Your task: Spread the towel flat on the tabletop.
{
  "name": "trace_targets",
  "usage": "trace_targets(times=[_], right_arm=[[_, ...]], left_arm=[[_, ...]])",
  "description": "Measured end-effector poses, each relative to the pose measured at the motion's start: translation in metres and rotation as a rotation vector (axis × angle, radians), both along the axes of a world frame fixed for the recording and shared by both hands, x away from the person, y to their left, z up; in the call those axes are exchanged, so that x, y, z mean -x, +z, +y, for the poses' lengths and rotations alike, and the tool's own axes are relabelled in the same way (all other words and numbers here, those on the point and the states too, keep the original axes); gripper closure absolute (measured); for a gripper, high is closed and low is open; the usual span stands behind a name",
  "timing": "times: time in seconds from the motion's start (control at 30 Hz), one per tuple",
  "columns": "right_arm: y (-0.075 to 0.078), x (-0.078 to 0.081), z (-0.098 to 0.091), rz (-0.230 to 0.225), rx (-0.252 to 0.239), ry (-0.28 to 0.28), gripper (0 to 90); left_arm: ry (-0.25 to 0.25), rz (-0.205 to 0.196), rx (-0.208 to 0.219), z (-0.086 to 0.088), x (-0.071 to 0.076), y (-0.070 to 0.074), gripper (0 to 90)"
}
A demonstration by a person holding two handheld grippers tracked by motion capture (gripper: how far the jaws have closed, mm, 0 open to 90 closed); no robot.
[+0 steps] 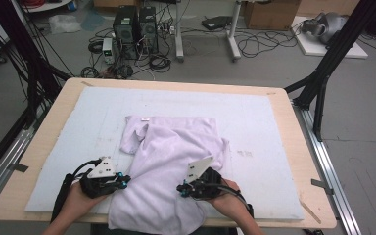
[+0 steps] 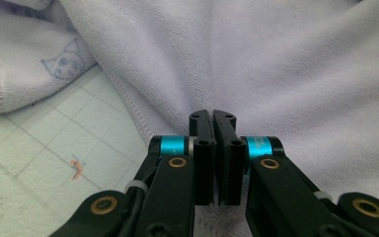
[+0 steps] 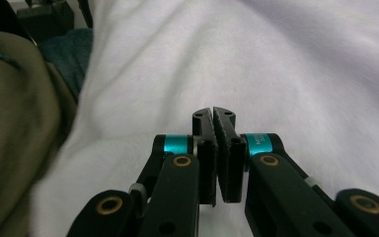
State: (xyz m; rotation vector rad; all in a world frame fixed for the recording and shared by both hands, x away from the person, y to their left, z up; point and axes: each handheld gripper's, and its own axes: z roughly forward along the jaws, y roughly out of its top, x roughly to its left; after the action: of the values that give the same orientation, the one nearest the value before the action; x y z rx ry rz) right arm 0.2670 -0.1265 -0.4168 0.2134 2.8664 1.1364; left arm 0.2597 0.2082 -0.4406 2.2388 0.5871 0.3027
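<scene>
Here, a pale lilac garment [image 1: 174, 161] lies rumpled on the blue-grey mat [image 1: 274, 161], its near end hanging over the table's near edge. The left gripper [image 1: 126, 181] pinches the garment's left edge with jaws closed. The right gripper [image 1: 179, 189] is closed on a fold at its right side.

A pale lilac garment [image 1: 171, 161] is lying rumpled on the light blue mat [image 1: 254, 122], its near edge hanging over the table's front. The left gripper [image 1: 123, 181] and right gripper [image 1: 180, 189] are pinching its lower sides, jaws closed.
</scene>
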Motion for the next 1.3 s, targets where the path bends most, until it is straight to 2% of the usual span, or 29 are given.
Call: trace_targets(times=[0.1, 0.2, 0.27, 0.33, 0.5, 0.67, 0.8, 0.97, 1.03, 1.13, 1.23, 1.3], right_arm=[[-0.012, -0.006, 0.018, 0.014, 0.043, 0.017, 88.4], [-0.012, -0.008, 0.021, 0.011, 0.037, 0.016, 87.8], [-0.01, -0.007, 0.018, 0.011, 0.023, 0.005, 84.4], [-0.007, -0.006, 0.01, 0.0, -0.013, -0.013, 79.8], [0.006, 0.003, -0.017, -0.024, -0.094, -0.047, 77.7], [0.009, 0.016, -0.048, -0.028, -0.135, -0.094, 77.4], [0.003, 0.027, -0.056, -0.011, -0.104, -0.07, 75.4], [-0.013, 0.033, -0.047, 0.018, -0.028, -0.023, 73.2], [-0.021, 0.033, -0.044, 0.027, 0.003, -0.022, 77.5], [-0.022, 0.032, -0.045, 0.058, -0.01, -0.02, 87.4], [-0.018, 0.036, -0.048, 0.039, 0.02, -0.023, 88.0], [-0.016, 0.04, -0.054, 0.036, 0.015, -0.03, 88.1]], left_arm=[[0.0, 0.003, 0.002, 0.0, 0.001, -0.001, 86.4], [-0.003, 0.006, 0.004, 0.001, 0.0, -0.001, 86.3], [-0.004, 0.008, 0.006, 0.001, -0.001, -0.001, 86.1], [0.0, 0.011, 0.011, 0.001, -0.001, -0.002, 85.9], [0.001, 0.012, 0.006, 0.0, -0.001, -0.002, 85.6], [0.001, 0.008, 0.003, 0.0, -0.001, -0.002, 85.4], [0.006, 0.009, 0.009, -0.001, -0.001, -0.002, 85.0], [0.005, 0.006, 0.005, 0.0, -0.001, -0.002, 82.9], [0.004, 0.004, 0.006, 0.0, -0.001, -0.002, 82.9], [-0.002, 0.005, 0.006, 0.0, -0.001, -0.002, 83.8], [-0.002, 0.004, 0.001, 0.0, -0.001, -0.002, 84.7], [0.001, 0.002, 0.004, -0.001, 0.0, -0.002, 84.9]])
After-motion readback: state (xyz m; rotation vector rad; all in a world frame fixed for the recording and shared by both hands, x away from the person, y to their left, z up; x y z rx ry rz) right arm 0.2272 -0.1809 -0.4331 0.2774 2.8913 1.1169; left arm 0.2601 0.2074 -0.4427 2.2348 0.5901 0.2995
